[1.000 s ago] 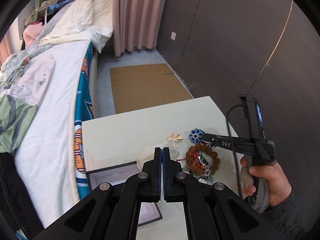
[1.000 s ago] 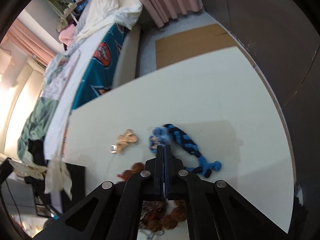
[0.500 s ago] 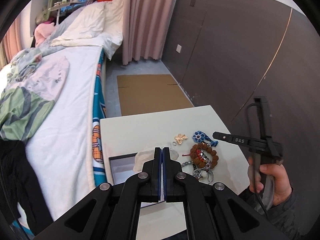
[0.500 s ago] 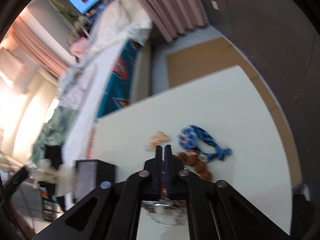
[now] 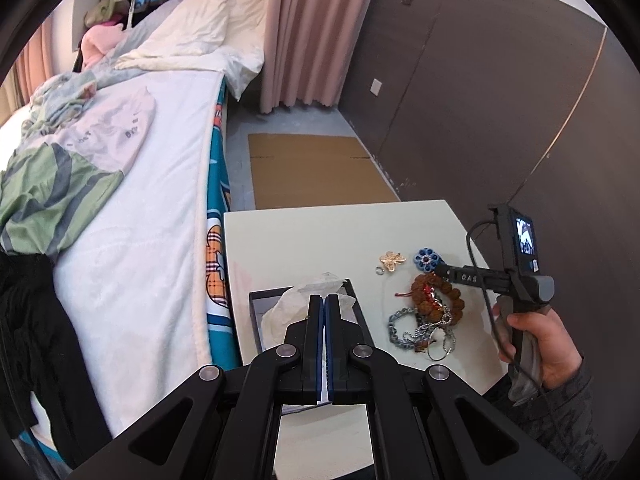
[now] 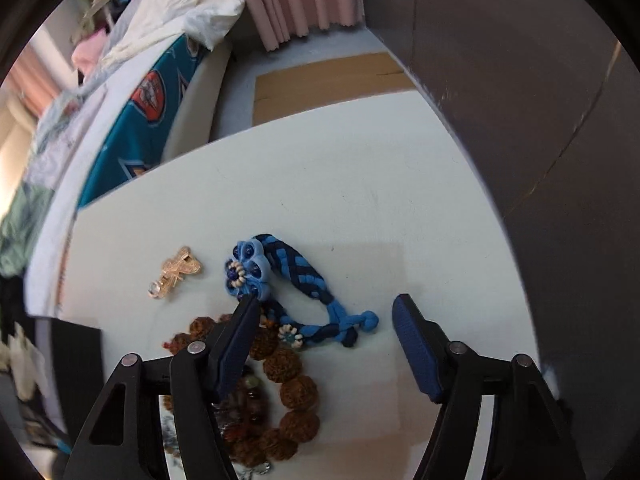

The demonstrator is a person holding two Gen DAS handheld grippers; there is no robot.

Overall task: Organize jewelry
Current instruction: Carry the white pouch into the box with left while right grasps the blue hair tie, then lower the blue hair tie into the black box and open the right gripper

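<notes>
Now, left tongs [image 5: 324, 312]: clenched, empty, above box [image 5: 262, 300].
Right tongs [image 6: 324, 316]: released, straddling blue braided bracelet [image 6: 296, 276] on surface [image 6: 360, 184].

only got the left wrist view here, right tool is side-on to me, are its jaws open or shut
Observer: Open. In the right wrist view the right gripper has its jaws spread wide over the blue braided cord bracelet.
Operator: is it holding the bracelet
Observer: No. The bracelet lies flat on the white table, with one blue finger pad well clear to its side.
Operator: what's the cord end like, hidden from me
Observer: It ends in a light blue knot, and a small beaded flower sits on the cord beside the brown seed bead bracelet.
</notes>
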